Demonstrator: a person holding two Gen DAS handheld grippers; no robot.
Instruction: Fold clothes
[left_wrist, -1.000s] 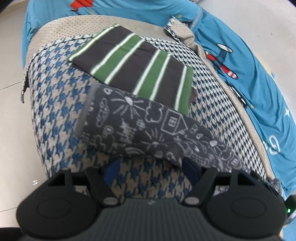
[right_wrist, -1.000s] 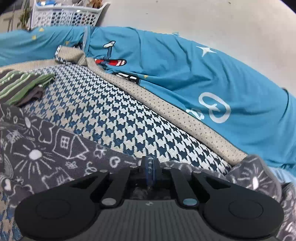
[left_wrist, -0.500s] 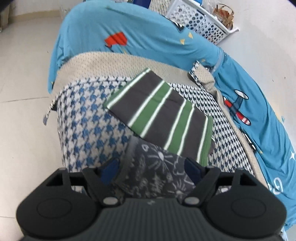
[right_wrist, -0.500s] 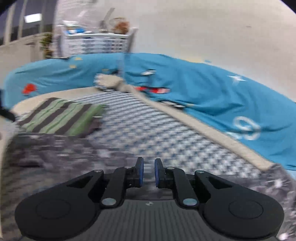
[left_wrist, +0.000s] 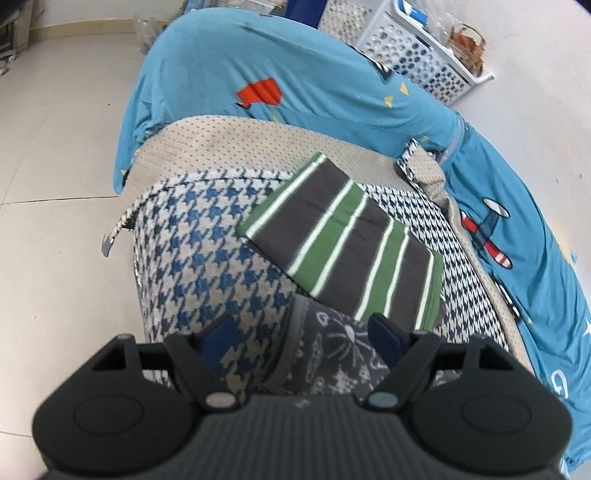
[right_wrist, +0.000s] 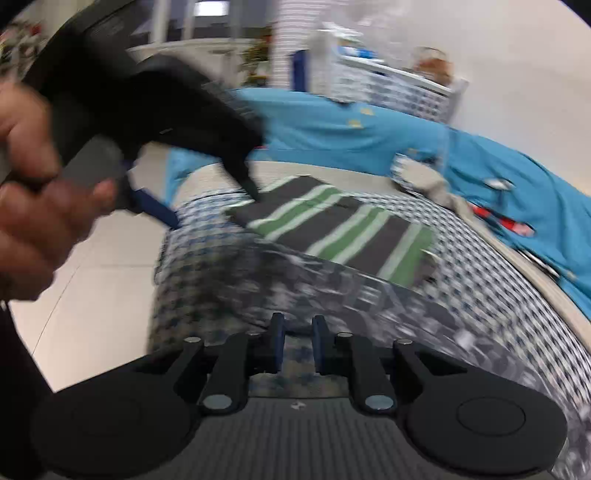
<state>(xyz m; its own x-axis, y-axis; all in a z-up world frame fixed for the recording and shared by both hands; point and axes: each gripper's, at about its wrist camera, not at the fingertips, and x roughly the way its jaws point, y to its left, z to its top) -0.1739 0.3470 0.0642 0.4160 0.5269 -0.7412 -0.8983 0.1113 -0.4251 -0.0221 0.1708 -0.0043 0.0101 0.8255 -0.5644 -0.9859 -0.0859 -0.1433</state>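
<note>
Hovering at the left, the left gripper (left_wrist: 299, 341) stands with jaws wide apart and empty above the near hem of the doodle-print garment (left_wrist: 332, 354), which lies on the houndstooth cushion (left_wrist: 207, 258) just in front of the folded striped shirt (left_wrist: 347, 251). Further right, the right gripper (right_wrist: 298, 345) has just been opening; its jaws show a narrow gap with nothing between them, though blur makes that view poor. To fold well, each gripper should probably pinch one near corner, lift together, keep the hem taut, and lay it squarely without dragging the shirt.
</note>
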